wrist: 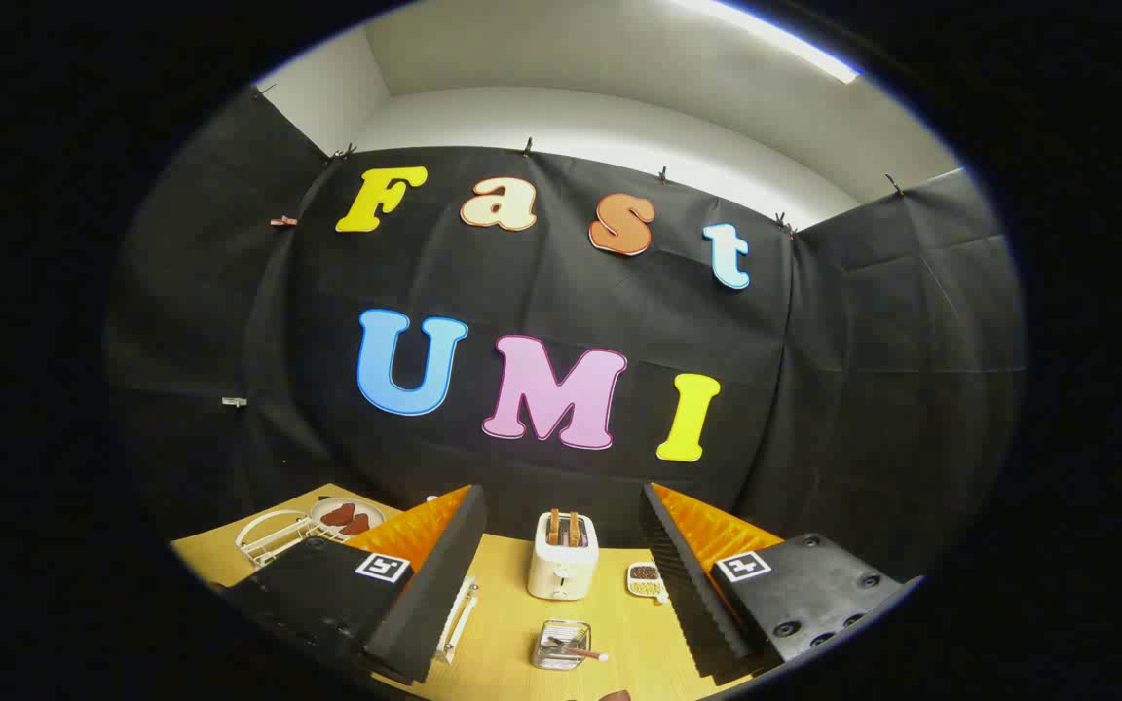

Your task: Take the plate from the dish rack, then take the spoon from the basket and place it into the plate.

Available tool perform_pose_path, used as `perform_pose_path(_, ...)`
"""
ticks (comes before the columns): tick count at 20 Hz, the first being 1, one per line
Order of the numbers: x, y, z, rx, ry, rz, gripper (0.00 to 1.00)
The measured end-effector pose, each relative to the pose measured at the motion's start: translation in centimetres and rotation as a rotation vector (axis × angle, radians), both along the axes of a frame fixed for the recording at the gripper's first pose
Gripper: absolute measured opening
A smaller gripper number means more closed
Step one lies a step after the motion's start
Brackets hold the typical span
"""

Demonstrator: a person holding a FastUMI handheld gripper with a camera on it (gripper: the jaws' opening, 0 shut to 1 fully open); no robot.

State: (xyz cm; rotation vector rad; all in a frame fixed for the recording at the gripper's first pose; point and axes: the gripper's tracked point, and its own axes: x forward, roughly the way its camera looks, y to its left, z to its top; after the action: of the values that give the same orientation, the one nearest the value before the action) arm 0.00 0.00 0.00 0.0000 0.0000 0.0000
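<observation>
My gripper (562, 493) is open and held high above the wooden table (507, 672), with nothing between its fingers. A white wire dish rack (272, 537) stands beyond the left finger (430, 574). At the rack's right end rests a white plate (347, 516) with red shapes on it. A small wire mesh basket (559, 645) sits on the table below the gap between the fingers. In it lies the spoon (584, 653), its handle poking out to the right.
A white toaster (562, 557) with two slices in it stands behind the basket. A small white dish of dark beans (646, 578) sits beside the right finger. A white handled object (459, 611) is partly hidden by the left finger.
</observation>
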Motion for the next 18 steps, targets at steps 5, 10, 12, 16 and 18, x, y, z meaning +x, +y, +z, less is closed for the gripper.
perform_pose_path(5,-0.2,0.7,-0.1,-0.030,-0.003,0.017,0.98)
perform_pose_path(10,-0.1,1.7,-0.6,-0.012,0.014,0.037,0.97)
perform_pose_path(12,0.0,2.3,-1.1,-0.030,0.035,0.053,0.98)
perform_pose_path(16,0.1,3.7,-1.4,-0.033,0.056,0.102,0.98)
perform_pose_path(18,0.2,4.4,-1.5,-0.024,0.059,0.119,0.98)
